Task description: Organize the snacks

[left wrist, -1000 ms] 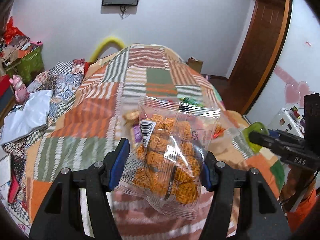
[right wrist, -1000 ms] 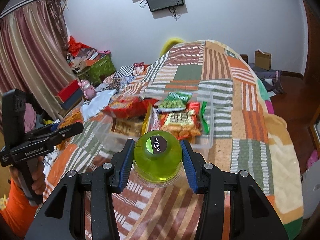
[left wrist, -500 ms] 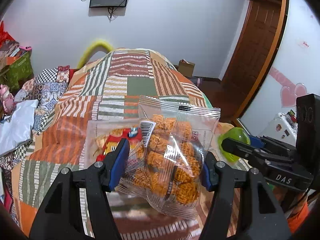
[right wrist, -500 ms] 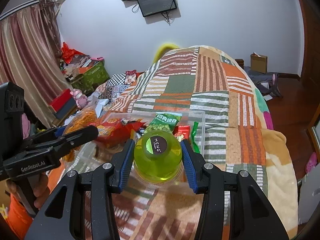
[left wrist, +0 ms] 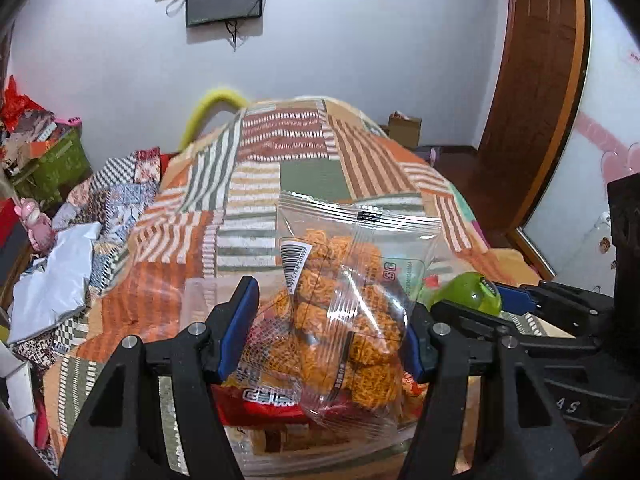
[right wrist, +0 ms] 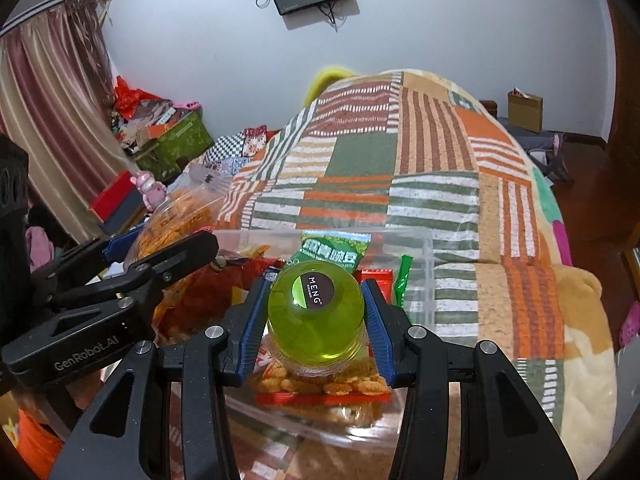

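Both grippers had moved over the clear bin (right wrist: 416,280) on the bed: left gripper (left wrist: 320,332) clamped a noodle-snack bag (left wrist: 344,312), right gripper (right wrist: 316,332) a green jar (right wrist: 316,316) (labelled "MENG").

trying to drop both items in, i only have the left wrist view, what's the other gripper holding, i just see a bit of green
Observer: The right gripper is shut on a round translucent green jar with a dark MENG label on its end.
Operator: is it over the box yet
Observer: Yes, it hangs above the clear plastic storage box, over a red-edged pack of golden crackers.
Operator: what else is in there on that side
Observer: A green pea snack packet lies at the far wall, with a thin green stick pack beside it.
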`<state>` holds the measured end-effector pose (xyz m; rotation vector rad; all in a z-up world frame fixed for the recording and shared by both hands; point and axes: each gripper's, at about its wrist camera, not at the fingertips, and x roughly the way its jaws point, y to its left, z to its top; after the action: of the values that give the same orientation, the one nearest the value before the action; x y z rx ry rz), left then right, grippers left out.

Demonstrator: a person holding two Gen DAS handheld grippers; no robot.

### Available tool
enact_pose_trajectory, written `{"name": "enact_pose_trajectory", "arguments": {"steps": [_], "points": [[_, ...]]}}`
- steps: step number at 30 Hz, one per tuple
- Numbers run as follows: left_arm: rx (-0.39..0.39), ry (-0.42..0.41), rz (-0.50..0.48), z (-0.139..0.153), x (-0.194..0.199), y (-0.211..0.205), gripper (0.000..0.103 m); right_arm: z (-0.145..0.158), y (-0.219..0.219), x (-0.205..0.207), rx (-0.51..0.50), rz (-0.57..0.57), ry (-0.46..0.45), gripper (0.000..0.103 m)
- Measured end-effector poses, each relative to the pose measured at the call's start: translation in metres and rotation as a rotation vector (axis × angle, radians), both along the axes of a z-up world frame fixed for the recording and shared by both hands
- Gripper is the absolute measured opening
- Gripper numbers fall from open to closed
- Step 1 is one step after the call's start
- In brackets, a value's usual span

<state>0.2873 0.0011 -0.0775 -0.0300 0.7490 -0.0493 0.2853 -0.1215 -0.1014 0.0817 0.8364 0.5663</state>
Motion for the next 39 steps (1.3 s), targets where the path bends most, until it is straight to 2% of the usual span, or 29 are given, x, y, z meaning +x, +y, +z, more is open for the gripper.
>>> {"name": "enact_pose_trajectory", "arguments": {"steps": [7,13,16,18,25,30,37,39], "points": [[-0.035,0.072,-0.005,-0.018,0.009,0.007,0.066,-0.006,0.004,-0.003,-0.053,0.024,-0.016,0.044],[-0.03,0.062,-0.008,-0.016,0.002,0.007,0.072,0.003,0.004,-0.013,-0.091,0.034,-0.056,0.046],[-0.055,0.054,-0.015,-0.01,-0.003,0.011,0.076,0.008,0.0,-0.015,-0.075,0.031,-0.06,0.052],[-0.077,0.044,-0.023,-0.005,-0.01,0.013,0.078,0.011,-0.002,-0.017,-0.071,0.029,-0.068,0.053],[-0.096,-0.024,-0.032,0.02,-0.043,0.015,0.078,0.033,-0.011,-0.039,-0.045,0.031,-0.112,0.053],[-0.113,-0.096,-0.029,0.043,-0.079,0.018,0.078,0.054,-0.021,-0.065,-0.016,0.028,-0.164,0.053],[-0.121,-0.232,-0.007,0.074,-0.137,0.02,0.078,0.086,-0.034,-0.108,0.022,0.016,-0.264,0.053],[-0.117,-0.272,-0.003,0.081,-0.153,0.019,0.083,0.093,-0.036,-0.121,0.034,0.012,-0.293,0.056]]}}
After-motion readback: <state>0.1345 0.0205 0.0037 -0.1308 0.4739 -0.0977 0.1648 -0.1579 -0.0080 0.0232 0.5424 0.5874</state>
